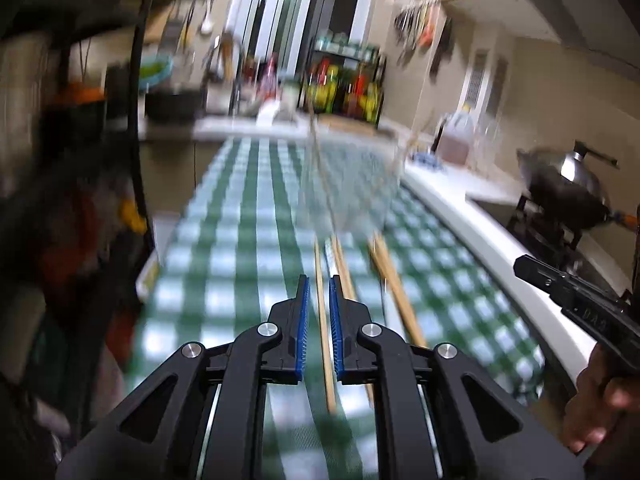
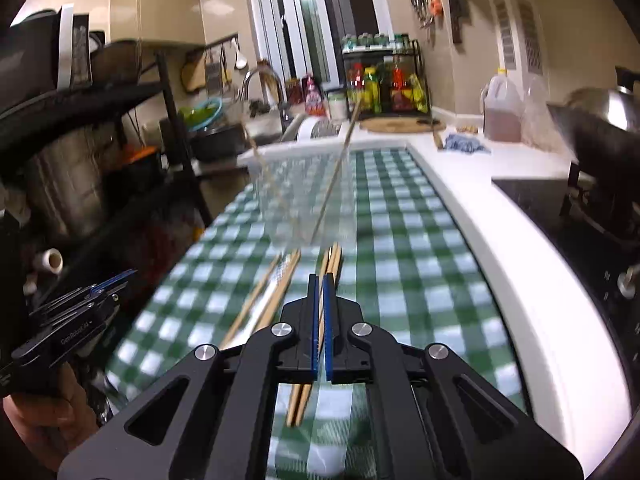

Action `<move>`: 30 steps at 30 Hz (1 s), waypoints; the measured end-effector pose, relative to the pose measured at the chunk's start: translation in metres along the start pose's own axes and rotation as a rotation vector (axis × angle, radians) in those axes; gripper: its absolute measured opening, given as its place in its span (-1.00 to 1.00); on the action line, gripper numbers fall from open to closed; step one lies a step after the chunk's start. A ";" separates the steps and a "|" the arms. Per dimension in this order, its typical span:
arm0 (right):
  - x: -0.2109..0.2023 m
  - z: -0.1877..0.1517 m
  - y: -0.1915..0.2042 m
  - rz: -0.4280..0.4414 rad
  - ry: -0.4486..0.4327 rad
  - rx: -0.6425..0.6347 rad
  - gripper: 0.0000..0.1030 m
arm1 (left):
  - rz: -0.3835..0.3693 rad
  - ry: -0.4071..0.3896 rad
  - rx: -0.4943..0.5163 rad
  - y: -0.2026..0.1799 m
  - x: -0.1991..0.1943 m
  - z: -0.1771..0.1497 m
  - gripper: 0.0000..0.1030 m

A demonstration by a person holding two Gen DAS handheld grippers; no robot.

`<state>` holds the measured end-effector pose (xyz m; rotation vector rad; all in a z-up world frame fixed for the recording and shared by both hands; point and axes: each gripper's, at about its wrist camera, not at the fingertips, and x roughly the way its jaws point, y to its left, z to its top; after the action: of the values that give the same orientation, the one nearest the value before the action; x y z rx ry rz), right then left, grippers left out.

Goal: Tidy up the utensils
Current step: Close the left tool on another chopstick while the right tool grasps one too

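Note:
Several wooden chopsticks (image 1: pixel 324 320) lie on the green checked cloth (image 1: pixel 224 240) in front of a clear glass container (image 1: pixel 352 184) that holds two chopsticks leaning upright. My left gripper (image 1: pixel 319 284) hovers over one chopstick, its blue pads (image 1: pixel 303 312) a small gap apart on either side of it. In the right wrist view my right gripper (image 2: pixel 321 280) has its pads nearly together over a pair of chopsticks (image 2: pixel 330 264); whether it pinches one is unclear. The glass container (image 2: pixel 304 200) stands just beyond. More chopsticks (image 2: pixel 264 300) lie to the left.
A white counter (image 2: pixel 500 240) edges the cloth on the right, with a stove and a wok (image 1: pixel 564 188) beyond. A sink, bottles rack (image 2: pixel 384 80) and cutting board stand at the back. A black shelf (image 2: pixel 100 120) with pots is on the left.

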<state>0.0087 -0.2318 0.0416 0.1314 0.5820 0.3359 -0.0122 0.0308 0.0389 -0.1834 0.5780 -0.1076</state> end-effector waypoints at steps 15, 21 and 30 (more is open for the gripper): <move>0.061 -0.054 0.001 0.040 0.204 0.086 -0.85 | -0.020 0.147 -0.035 0.000 0.028 -0.042 -0.81; 0.070 -0.058 0.007 0.040 0.231 0.071 -0.72 | -0.025 0.165 -0.028 -0.003 0.034 -0.047 -0.81; 0.069 -0.059 0.012 -0.027 0.225 0.007 -0.58 | -0.016 0.195 -0.027 -0.002 0.040 -0.051 -0.81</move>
<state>0.0259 -0.1947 -0.0402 0.0926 0.8063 0.3252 -0.0078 0.0153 -0.0240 -0.2052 0.7724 -0.1339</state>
